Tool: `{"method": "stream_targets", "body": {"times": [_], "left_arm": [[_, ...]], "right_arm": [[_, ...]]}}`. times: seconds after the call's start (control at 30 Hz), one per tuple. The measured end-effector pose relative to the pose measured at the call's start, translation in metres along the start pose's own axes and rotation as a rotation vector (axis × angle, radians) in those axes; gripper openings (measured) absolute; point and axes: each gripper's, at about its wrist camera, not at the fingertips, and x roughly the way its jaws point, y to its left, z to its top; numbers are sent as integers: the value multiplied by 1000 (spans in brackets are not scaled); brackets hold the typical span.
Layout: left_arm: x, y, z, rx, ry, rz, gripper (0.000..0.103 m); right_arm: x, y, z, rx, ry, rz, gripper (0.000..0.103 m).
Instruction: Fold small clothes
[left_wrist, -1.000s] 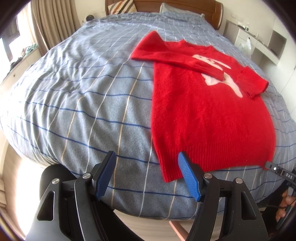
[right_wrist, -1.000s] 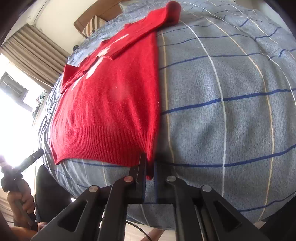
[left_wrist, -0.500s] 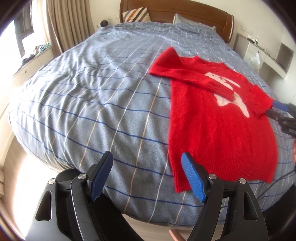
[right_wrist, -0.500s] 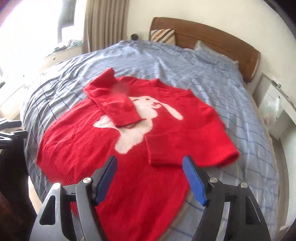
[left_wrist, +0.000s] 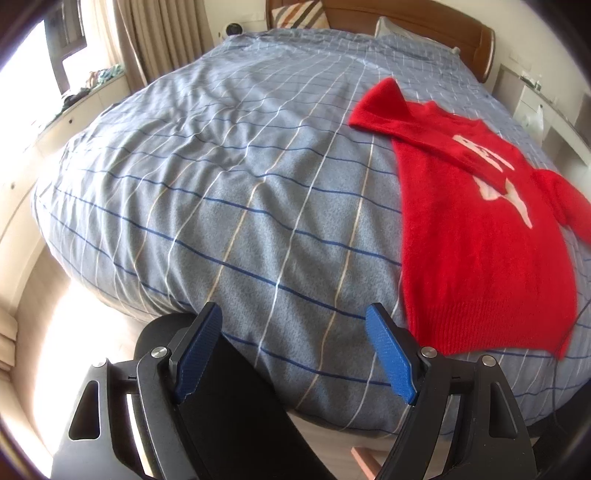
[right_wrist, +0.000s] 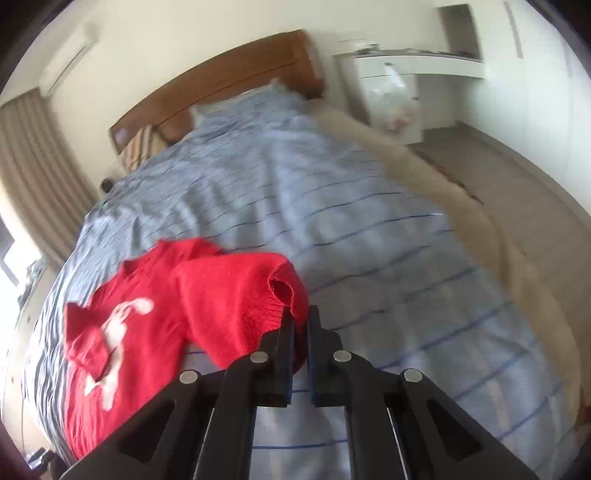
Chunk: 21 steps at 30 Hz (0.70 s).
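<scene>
Left wrist view: a wide bed (left_wrist: 229, 206) under a grey-blue checked cover, wooden headboard (left_wrist: 443, 22) and striped pillow (left_wrist: 295, 13) at the far end, beige curtains (left_wrist: 162, 40) and a bright window (left_wrist: 33, 74) to the left, white shelving (left_wrist: 535, 96) to the right. Red sweater (left_wrist: 476, 236) with a white motif spread flat on the right half of the cover, hem toward the near edge, one sleeve folded across the chest. Left gripper (left_wrist: 291, 350) poised over the bed's near edge, blue pads (left_wrist: 391, 362) set wide and opening further, nothing between them, clear of the sweater.

Right wrist view, blurred: same bed (right_wrist: 332, 221) seen along its length, headboard (right_wrist: 221, 77) and curtains (right_wrist: 33, 166) behind, an air conditioner (right_wrist: 66, 59) high on the wall, a white desk (right_wrist: 406, 74) and bare floor (right_wrist: 517, 177) to the right. Right gripper (right_wrist: 299, 325) pinched tight on the cuff of a sleeve (right_wrist: 240, 295), the red knit bunched just ahead of the black fingers (right_wrist: 286, 332) and lifted off the cover, the rest of the sweater (right_wrist: 110, 332) lying to the left.
</scene>
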Motion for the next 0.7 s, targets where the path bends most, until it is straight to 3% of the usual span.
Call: {"method": "stream_targets", "body": {"times": [0.1,0.2,0.37,0.53,0.57,0.7], "left_arm": [[-3,-23,5,33,-8,-31,82],[-8,-51,9,93,-14,-64,82],[-27,-83,13,191,-66,-75,82],[-33,-86,10,240,-87,-31,82],[-32,-83,10,240,-82,-22,82],[-21,-75,9,218,-44,-16,82]], "right_arm": [[-17,-75,2,142,-5,-81,5],[-23,-109,-6,217,-3,-86,5],[2,-120,-23,263,63,-63,5],[12,-139,-36,313,87,-83,6],[9,-138,-37,305,83,-106,11],[-15,-115,-27,214,16,-179,15]]}}
